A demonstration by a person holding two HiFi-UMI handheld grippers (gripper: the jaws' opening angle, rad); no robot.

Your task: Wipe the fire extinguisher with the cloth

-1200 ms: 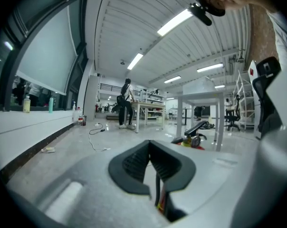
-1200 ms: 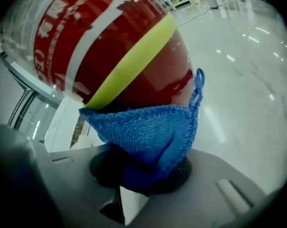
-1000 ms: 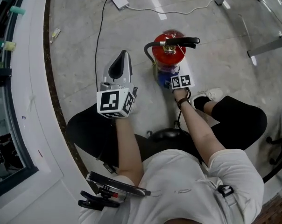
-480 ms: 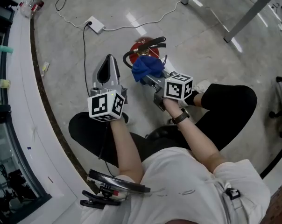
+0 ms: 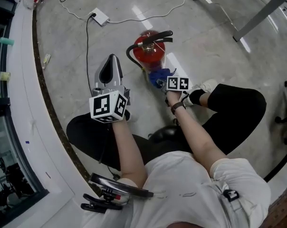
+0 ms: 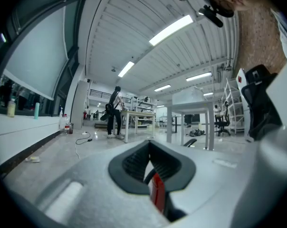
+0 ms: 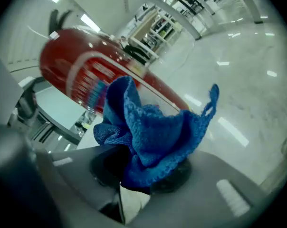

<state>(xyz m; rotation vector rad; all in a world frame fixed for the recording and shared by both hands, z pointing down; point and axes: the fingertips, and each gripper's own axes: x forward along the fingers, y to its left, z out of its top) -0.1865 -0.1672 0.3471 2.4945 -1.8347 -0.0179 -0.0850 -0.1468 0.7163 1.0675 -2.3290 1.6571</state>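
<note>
Where cloth (image 5: 158,76) meets extinguisher (image 5: 148,53): glossy grey floor (image 5: 215,65), white power strip (image 5: 100,17).

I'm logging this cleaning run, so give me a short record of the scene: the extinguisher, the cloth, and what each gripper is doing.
Fire extinguisher: red, standing on the floor, black handle on top.
Cloth: blue, bunched, at the extinguisher's lower side; contact unclear.
Right gripper: jaws shut on the cloth.
Left gripper: jaws together, empty, apart from the extinguisher.
Nearby: white power strip with cable on the floor.
</note>
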